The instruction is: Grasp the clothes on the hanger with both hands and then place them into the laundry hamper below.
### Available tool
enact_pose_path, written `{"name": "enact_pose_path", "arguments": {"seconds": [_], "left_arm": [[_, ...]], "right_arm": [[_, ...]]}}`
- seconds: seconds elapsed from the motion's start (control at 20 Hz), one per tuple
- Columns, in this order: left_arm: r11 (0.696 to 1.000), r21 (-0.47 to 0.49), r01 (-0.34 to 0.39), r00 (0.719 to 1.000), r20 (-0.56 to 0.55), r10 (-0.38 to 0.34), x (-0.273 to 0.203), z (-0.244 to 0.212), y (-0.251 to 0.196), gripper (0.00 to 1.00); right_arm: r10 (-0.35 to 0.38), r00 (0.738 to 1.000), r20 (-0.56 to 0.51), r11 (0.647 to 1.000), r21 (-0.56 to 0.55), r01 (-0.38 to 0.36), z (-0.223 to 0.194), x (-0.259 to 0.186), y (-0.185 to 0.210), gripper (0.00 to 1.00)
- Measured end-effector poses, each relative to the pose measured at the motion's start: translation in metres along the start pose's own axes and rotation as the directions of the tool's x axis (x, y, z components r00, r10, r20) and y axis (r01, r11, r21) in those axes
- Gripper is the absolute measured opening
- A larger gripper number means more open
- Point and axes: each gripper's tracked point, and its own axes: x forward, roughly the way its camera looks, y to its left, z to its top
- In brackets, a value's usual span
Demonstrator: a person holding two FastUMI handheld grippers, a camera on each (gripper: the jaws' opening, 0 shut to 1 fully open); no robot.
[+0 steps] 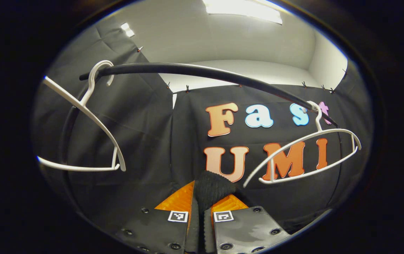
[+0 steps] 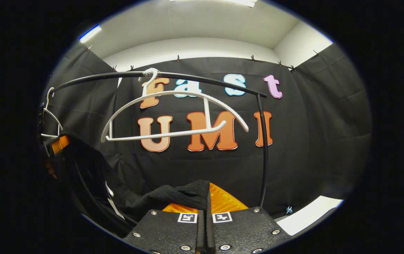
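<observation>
You are pinching the black garment in both grippers, left and right, jaws closed on it, cloth stretching leftward from right; hamper presumably lying below

Black rail arching across on a post; ceiling light overhead; white floor patch at lower right.

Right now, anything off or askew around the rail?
Yes. The right-hand white hanger hangs tilted on the black rail and is bare. The black garment is off it, pinched between the right gripper. The left gripper pinches black cloth too. Nothing looks damaged.
</observation>
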Motion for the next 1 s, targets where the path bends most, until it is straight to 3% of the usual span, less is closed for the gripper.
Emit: {"name": "enact_pose_path", "arguments": {"seconds": [0.3, 0.6, 0.75, 1.0], "left_arm": [[0.995, -0.026, 0.098, 0.987, -0.122, -0.100, -0.040, -0.055, -0.034, 0.12], [0.975, -0.080, 0.209, 0.946, -0.237, -0.222, -0.059, -0.109, -0.096, 0.12], [0.955, -0.088, 0.283, 0.903, -0.311, -0.296, -0.067, -0.146, -0.124, 0.13], [0.920, -0.130, 0.369, 0.814, -0.433, -0.388, -0.102, -0.209, -0.151, 0.13]], "right_arm": [[0.023, 0.998, -0.058, 0.999, -0.022, -0.024, -0.033, -0.019, 0.010, 0.02], [0.071, 0.987, -0.146, 0.997, -0.029, -0.076, -0.071, -0.012, 0.028, 0.02], [0.120, 0.968, -0.219, 0.992, 0.001, -0.123, -0.109, -0.012, 0.045, 0.02], [0.200, 0.905, -0.376, 0.979, 0.046, -0.197, -0.183, -0.025, 0.069, 0.02]]}}
